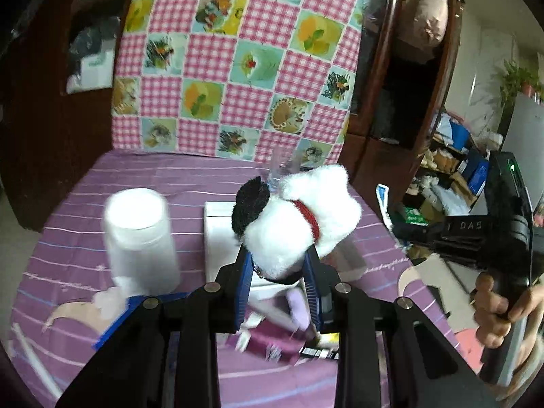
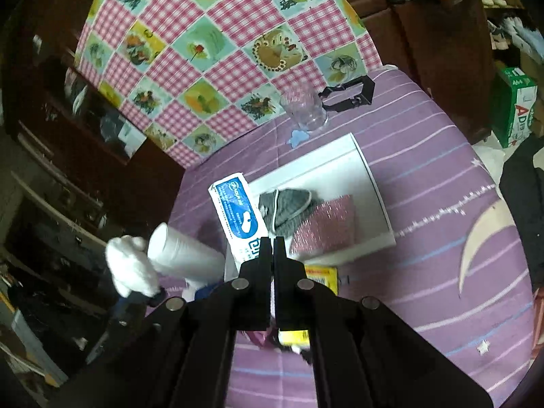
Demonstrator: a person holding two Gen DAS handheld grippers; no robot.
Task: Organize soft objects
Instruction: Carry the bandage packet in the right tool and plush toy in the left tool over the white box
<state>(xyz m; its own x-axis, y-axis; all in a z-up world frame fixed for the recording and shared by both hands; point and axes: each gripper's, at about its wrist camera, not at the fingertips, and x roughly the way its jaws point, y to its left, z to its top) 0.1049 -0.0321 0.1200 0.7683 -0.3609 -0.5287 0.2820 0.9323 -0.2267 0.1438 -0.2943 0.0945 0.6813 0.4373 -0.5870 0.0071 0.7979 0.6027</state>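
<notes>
Nearest our left wrist camera, our left gripper (image 1: 279, 268) is clamped on a plush dog (image 1: 299, 217), white with a black ear and a red collar, held above the purple striped cloth (image 1: 85, 238). In our right wrist view, our right gripper (image 2: 273, 243) pinches a blue-and-white packet (image 2: 238, 214) at its lower end, the fingers together on it. Below lies a white tray (image 2: 367, 183) holding a grey knit piece (image 2: 289, 210) and a glittery pink pouch (image 2: 323, 227). A white paper cup (image 2: 183, 251) sits left of the tray. Farther back a clear glass (image 2: 304, 108) stands near the pink checked cloth (image 2: 217, 51).
</notes>
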